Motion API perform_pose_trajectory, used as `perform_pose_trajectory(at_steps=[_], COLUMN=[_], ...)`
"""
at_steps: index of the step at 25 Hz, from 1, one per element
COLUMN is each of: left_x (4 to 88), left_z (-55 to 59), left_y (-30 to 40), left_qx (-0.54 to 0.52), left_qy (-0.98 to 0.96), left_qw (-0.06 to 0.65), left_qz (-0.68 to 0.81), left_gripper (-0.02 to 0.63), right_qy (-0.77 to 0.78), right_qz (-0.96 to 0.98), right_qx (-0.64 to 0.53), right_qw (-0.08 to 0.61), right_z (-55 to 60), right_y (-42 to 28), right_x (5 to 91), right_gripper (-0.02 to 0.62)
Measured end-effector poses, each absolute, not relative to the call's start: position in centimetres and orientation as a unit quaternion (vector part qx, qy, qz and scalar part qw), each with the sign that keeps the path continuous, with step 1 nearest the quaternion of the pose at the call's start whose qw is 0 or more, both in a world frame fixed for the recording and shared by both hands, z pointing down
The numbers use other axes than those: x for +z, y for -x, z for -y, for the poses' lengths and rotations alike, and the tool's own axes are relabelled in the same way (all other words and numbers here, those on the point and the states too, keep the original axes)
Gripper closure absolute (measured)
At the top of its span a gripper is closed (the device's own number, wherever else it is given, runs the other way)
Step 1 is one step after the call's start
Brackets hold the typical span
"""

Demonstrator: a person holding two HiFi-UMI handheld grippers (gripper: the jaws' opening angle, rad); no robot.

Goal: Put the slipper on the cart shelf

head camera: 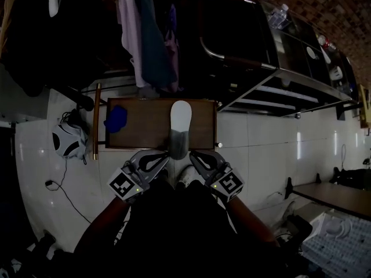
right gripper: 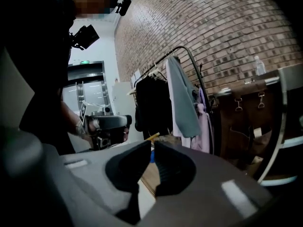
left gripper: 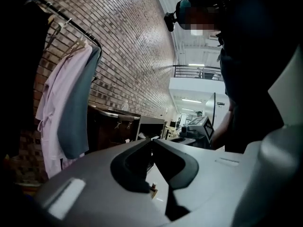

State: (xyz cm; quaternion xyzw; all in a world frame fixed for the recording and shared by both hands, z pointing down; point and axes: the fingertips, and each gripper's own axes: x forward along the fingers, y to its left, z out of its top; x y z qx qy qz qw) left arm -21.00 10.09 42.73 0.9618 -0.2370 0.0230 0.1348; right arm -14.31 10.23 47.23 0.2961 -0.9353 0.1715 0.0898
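Since both grippers sit close in front of me in the head view, I start there. The left gripper (head camera: 164,157) has its jaws closed tip to tip on nothing. The right gripper (head camera: 193,155) is likewise pinched to a bare slit and empty.

Just beyond their tips lies the slipper (head camera: 180,125), lengthwise on a brown board (head camera: 142,126), pale sole up and its grey near end at the board's near edge. A blue thing (head camera: 116,118) rests on the board's left part, well apart from it. If that board is the cart shelf, I judge the placing done, with only drawing back left. If the metal shelves (head camera: 290,94) further right are meant, the lift remains.

Only the head view shows the slipper. The left gripper view adds a pale robe (left gripper: 59,103) hanging by the brick wall (left gripper: 132,46), and the right gripper view a bottle (right gripper: 258,65) up high.
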Motion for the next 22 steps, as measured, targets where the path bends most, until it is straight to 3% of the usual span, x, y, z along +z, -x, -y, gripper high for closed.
perform_pose_trajectory(at_steps=[6, 22], left_x=[43.5, 46.2], left_z=[-7.2, -5.8], left_y=[23.8, 24.0], left_qx=[0.006, 0.044], left_qy=[-0.969, -0.966], left_qw=[0.138, 0.166], left_qz=[0.204, 0.194], left_gripper=[0.584, 0.579], right_qy=[-0.332, -0.330], right_qz=[0.901, 0.770], right_qx=[0.245, 0.493], right_qw=[0.132, 0.234], right_z=[-8.4, -7.9], right_y=[15.7, 13.0], right_x=[52.4, 73.3], right_gripper=[0.579, 0.397])
